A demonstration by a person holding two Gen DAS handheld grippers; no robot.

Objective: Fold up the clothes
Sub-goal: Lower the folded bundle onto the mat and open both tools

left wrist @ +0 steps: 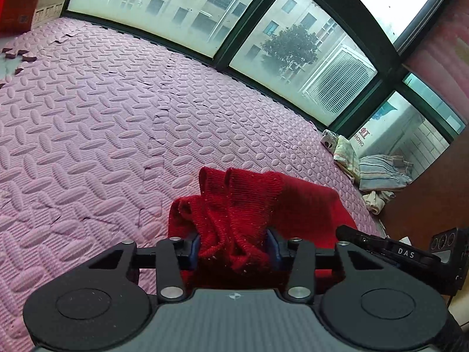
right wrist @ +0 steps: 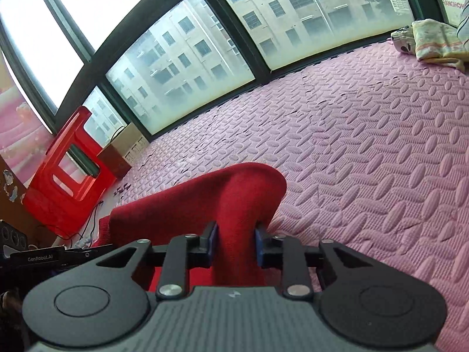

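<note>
Sweater [left wrist: 234, 205] is mid-fold, bunched and lifted off the mat [left wrist: 88, 117], left gripper [left wrist: 233, 248] and right gripper [right wrist: 235, 243] both clamped on it, nothing lying flat.

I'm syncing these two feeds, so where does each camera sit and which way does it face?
Left wrist: on the left tool, facing the window over the pink mat; the tool pinches the red knit garment.
Right wrist: on the right tool, facing the same window; it pinches the garment too.
Shared: garment, mat, window, cloth pile.
</note>
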